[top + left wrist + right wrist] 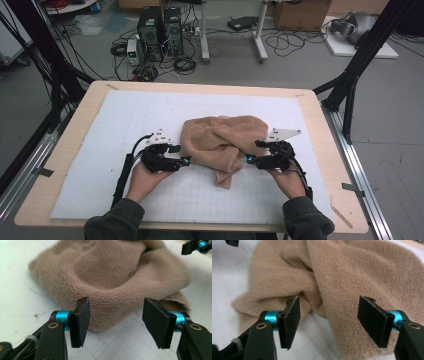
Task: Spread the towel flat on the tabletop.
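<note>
Crumpled tan towel point(222, 142) lies on white mat point(125, 120), middle of table point(75, 125), one tail hanging toward near side. Left gripper point(186, 161) at towel's left edge, right gripper point(248, 159) at its right edge. Both jaw pairs stand apart, partly wide, pads point(83, 320) not pressing; towel edge sits at jaw mouth, nothing held. Step seems: approach for grasp, one on each side. Next move, I think: push slightly in, close on edge, then lift and spread.
</note>
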### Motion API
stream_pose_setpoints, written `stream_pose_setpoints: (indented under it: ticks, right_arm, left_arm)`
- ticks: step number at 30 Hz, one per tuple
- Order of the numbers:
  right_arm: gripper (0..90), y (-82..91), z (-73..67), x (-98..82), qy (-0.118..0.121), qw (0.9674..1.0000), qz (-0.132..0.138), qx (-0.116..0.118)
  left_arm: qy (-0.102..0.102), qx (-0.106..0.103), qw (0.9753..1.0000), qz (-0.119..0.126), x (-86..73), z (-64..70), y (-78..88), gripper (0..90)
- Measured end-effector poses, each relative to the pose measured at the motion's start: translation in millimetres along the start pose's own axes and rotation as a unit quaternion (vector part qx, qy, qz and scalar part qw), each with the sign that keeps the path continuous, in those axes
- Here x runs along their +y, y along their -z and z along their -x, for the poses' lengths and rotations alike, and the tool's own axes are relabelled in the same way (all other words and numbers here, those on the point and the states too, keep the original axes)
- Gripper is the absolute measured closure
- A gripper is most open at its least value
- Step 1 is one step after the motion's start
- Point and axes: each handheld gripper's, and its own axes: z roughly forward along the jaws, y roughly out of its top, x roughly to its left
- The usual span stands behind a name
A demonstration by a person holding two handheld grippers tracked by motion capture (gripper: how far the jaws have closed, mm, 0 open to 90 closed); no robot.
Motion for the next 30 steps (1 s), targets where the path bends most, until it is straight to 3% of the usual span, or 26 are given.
stream_pose_setpoints:
  ticks: [2,4,7,8,9,11,13,15,19,23,25,26,27,30]
  right_arm:
    - [42.6,-8.7,3.1,-1.6,-0.003,0.9999,-0.01,0.006]
    - [49.8,-21.7,4.8,-2.8,0.005,0.9995,-0.032,0.006]
    - [56.6,-28.7,5.0,-3.1,0.01,0.9991,-0.041,-0.002]
    - [61.3,-31.3,5.5,-3.2,0.012,0.999,-0.042,-0.005]
    - [67.5,-33.2,5.9,-3.5,0.014,0.9989,-0.044,-0.007]
    - [78.9,-35.1,7.0,-3.6,0.018,0.9987,-0.046,-0.004]
    - [83.4,-34.3,7.3,-3.2,0.024,0.9986,-0.048,0.005]
    - [84.7,-27.2,5.6,-0.6,0.022,0.9985,-0.046,0.021]
    - [85.0,-14.8,-1.6,5.4,0.036,0.998,-0.042,0.029]
    - [85.1,11.0,-16.0,21.0,0.06,0.9968,-0.021,0.047]
    - [85.1,16.1,-18.8,24.4,0.063,0.9966,-0.017,0.05]
    - [85.1,24.9,-23.3,30.9,0.065,0.9962,-0.006,0.057]
    - [85.1,24.9,-23.3,30.9,0.065,0.9962,-0.006,0.057]
    - [85.1,34.8,-30.1,40.5,0.068,0.9952,0.008,0.07]
  left_arm:
    - [0.006,0.003,0.9999,-0.012,-1.7,-1.7,-12.1,36.5]
    - [0.006,0.004,0.9998,-0.019,-2.2,-0.7,-21.2,39.7]
    - [-0.01,0.025,0.9994,-0.022,-2.0,2.6,-29.4,53.8]
    - [-0.018,0.032,0.999,-0.024,-1.9,2.7,-30.4,53.8]
    - [-0.019,0.039,0.9988,-0.022,-1.9,2.6,-30.5,61.0]
    - [-0.015,0.033,0.9992,-0.017,-1.2,-0.4,-28.1,72.0]
    - [-0.02,0.033,0.9991,-0.019,-0.1,-0.1,-22.4,78.9]
    - [-0.027,0.032,0.999,-0.017,1.6,2.2,-13.7,80.7]
    - [-0.042,0.031,0.9986,-0.003,6.3,4.2,15.5,81.0]
    - [-0.043,0.037,0.9983,0.01,5.6,0.9,48.9,81.2]
    - [-0.04,0.041,0.9982,0.017,7.0,-2.7,65.5,81.2]
    - [-0.036,0.045,0.9979,0.03,10.5,-6.5,83.2,81.2]
    - [-0.036,0.045,0.9979,0.03,10.5,-6.5,83.2,81.2]
    - [-0.042,0.057,0.9968,0.037,19.3,-13.2,104.5,81.4]
